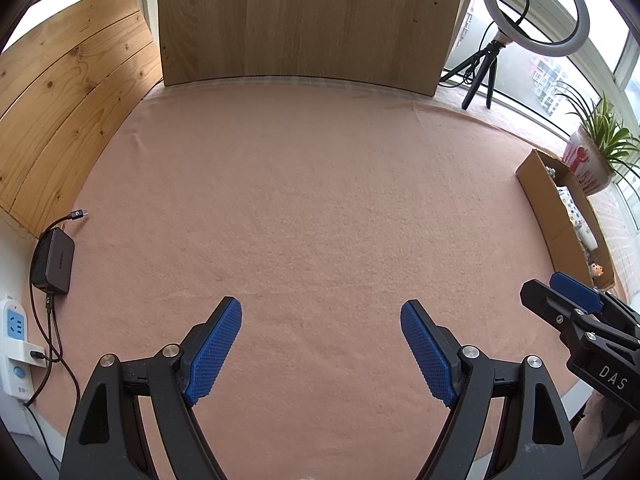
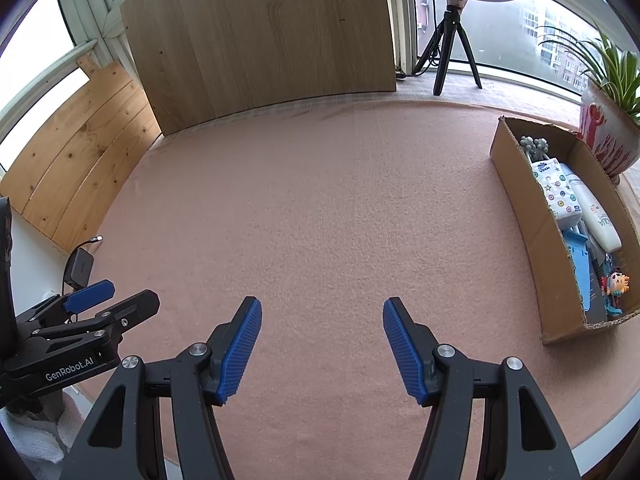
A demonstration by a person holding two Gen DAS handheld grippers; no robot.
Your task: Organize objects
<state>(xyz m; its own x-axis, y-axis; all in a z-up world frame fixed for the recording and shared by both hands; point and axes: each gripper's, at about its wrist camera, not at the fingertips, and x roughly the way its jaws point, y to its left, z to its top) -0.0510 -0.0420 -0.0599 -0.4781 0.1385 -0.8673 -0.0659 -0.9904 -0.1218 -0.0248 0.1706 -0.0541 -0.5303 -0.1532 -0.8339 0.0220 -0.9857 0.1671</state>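
Both tools spread, empty; cardboard box holds bottle, figurine.

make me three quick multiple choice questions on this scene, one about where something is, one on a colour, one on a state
1. Where is the cardboard box?
A. on the right side of the pink mat
B. against the wooden board at the back
C. by the power strip

2. What colour are the gripper pads?
A. red
B. blue
C. green

3. What state is the right gripper in?
A. shut on a bottle
B. shut on nothing
C. open and empty

Answers: 1 A, the box sits on the mat's right side; 2 B, the ribbed pads are blue; 3 C, only bare mat shows between its spread fingers.
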